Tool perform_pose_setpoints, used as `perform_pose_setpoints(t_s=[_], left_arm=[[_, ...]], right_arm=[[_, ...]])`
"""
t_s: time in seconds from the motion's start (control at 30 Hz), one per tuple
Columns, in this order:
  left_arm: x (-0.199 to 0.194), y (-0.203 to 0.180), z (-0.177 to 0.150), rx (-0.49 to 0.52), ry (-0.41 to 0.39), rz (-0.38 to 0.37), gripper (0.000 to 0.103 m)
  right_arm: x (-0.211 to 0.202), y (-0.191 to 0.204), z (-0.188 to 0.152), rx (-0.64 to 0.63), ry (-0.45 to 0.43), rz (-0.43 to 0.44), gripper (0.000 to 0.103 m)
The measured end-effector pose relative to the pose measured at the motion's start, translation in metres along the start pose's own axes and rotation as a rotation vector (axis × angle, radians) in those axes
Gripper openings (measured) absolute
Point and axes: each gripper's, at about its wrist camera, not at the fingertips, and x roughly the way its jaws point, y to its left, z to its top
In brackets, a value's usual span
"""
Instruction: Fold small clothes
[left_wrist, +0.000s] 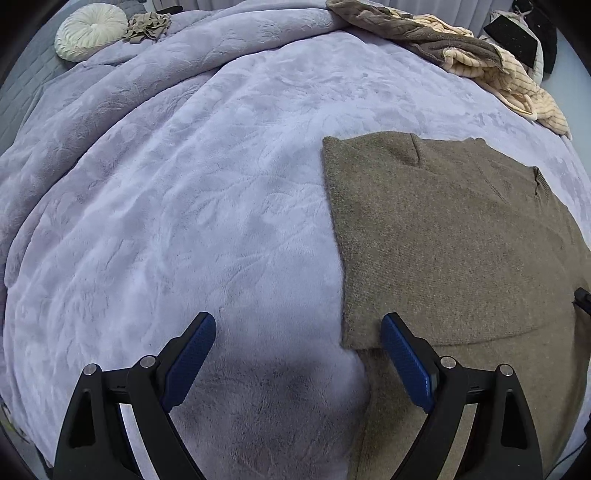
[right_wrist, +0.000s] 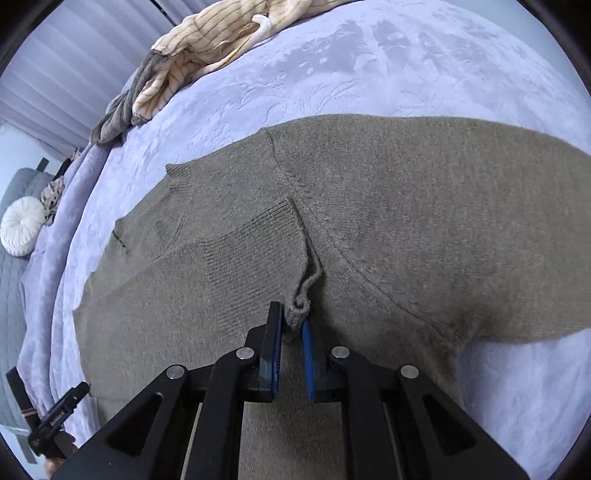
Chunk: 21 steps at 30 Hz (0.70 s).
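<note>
Right wrist view: the sweater (right_wrist: 388, 206) lies flat on the blanket (right_wrist: 369, 62). It looks soft and floppy, best held by edges. The right gripper (right_wrist: 292, 325) pinches its cuff (right_wrist: 258, 243). The left gripper (left_wrist: 297, 347) is spread wide, holding nothing.

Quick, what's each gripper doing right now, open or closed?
Left gripper: open, holding nothing.
Right gripper: closed on the ribbed cuff of the olive-brown knit sweater.

One brown sweater (left_wrist: 454, 236), one striped garment (left_wrist: 517, 77), one round cushion (left_wrist: 90, 31), two tools.
</note>
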Motion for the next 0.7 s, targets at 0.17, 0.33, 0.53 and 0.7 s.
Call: perform_pose_setpoints(t_s=[0.17,0.33,0.53,0.7], left_arm=[[-0.012,-0.026,-0.007,0.045,0.013,-0.04,0.092],[-0.024,-0.068,-0.018,0.121,0.021,-0.092,0.092],[-0.022,-0.129,-0.022,0.181,0.05,-0.116,0.092],[-0.018,-0.178,-0.02,0.218,0.072,-0.174,0.092]], right_arm=[[-0.015,-0.014,-0.019,0.05,0.048,0.049,0.015],[-0.026,-0.025,-0.043,0.099,0.076,0.101,0.037],[-0.037,-0.043,-0.059,0.156,0.081,0.143,0.038],[-0.047,-0.064,-0.059,0.18,0.055,0.153,0.038]])
